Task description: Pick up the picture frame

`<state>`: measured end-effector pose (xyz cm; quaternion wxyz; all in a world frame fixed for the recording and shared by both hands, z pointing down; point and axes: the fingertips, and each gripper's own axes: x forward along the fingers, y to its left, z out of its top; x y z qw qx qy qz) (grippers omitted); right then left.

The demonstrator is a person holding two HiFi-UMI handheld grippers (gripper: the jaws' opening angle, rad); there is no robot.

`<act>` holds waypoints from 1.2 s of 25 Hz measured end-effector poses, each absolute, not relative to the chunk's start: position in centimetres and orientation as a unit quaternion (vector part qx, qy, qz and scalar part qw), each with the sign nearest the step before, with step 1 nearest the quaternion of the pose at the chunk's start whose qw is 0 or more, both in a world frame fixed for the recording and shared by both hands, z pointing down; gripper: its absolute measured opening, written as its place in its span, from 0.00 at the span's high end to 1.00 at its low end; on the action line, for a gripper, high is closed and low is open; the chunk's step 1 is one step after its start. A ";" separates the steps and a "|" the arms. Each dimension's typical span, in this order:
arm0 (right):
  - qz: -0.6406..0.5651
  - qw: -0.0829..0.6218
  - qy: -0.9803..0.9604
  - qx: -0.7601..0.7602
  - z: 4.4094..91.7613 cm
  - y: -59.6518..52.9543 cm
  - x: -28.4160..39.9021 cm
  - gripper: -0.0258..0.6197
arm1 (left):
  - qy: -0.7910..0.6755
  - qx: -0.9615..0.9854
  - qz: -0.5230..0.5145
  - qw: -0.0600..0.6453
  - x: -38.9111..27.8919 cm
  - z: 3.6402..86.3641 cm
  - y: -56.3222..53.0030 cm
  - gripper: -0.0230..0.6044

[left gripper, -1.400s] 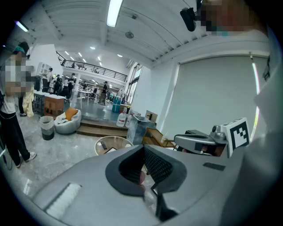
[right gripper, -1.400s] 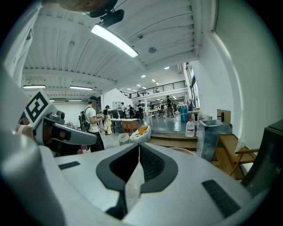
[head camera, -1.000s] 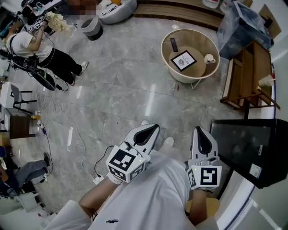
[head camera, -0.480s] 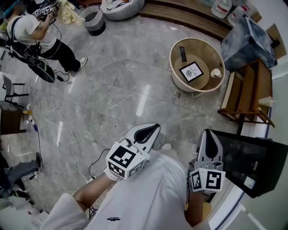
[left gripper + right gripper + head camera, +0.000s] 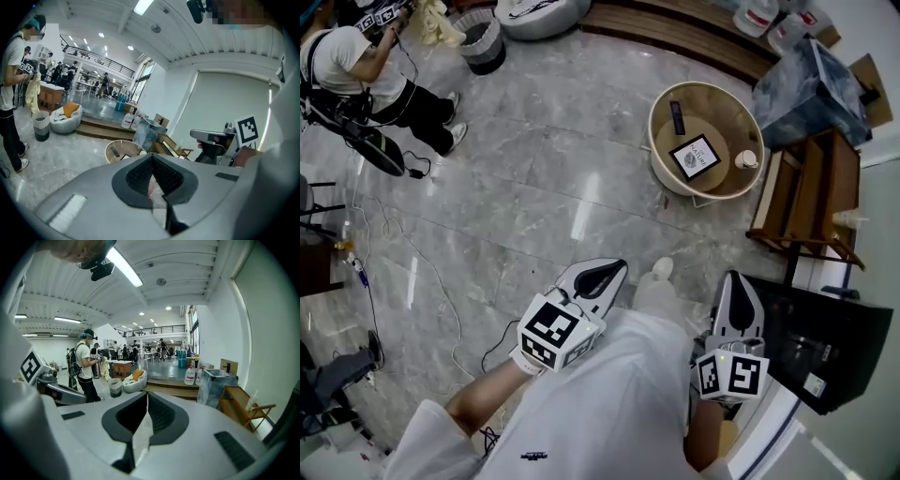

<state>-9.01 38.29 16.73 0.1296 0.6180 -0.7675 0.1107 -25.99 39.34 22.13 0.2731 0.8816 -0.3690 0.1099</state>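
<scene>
The picture frame (image 5: 696, 157), black-edged with a white print, lies flat in a round beige tray table (image 5: 661, 103) at the upper right of the head view. A black remote (image 5: 676, 116) and a white cup (image 5: 746, 159) lie beside it. My left gripper (image 5: 614, 266) and right gripper (image 5: 737, 278) are held close to my body, well short of the table, both pointing towards it. Both are shut with nothing between the jaws. In the left gripper view the left gripper (image 5: 152, 157) has the table (image 5: 123, 151) just above its tip. The right gripper (image 5: 146, 394) faces the open hall.
A wooden rack (image 5: 806, 187) stands right of the table, with a black box (image 5: 825, 337) nearer me and a blue wrapped bin (image 5: 811, 75) behind. Cables (image 5: 394, 253) trail over the marble floor at left. A person (image 5: 356, 66) stands far left beside a grey bin (image 5: 478, 42).
I have walked forward: the floor and the standing person slid towards the upper left of the head view, and my shoe now shows ahead. Both grippers stayed shut.
</scene>
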 end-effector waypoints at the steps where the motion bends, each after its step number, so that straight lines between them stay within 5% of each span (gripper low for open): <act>1: 0.114 0.127 -0.766 0.619 16.9 37.5 -8.7 0.95 | -0.367 0.882 0.110 0.273 -25.8 22.1 38.5 0.98; 8: 0.122 0.121 -0.779 0.603 18.9 29.9 -4.9 0.95 | -0.366 0.877 0.127 0.285 -20.9 23.2 31.9 0.98; 21: 0.116 0.111 -0.830 0.534 18.5 9.6 10.8 0.95 | -0.376 0.870 0.161 0.274 -1.1 21.7 12.7 0.98; 30: 0.142 0.117 -0.834 0.521 20.8 3.1 15.4 0.95 | -0.397 0.845 0.199 0.297 2.0 24.7 7.6 0.98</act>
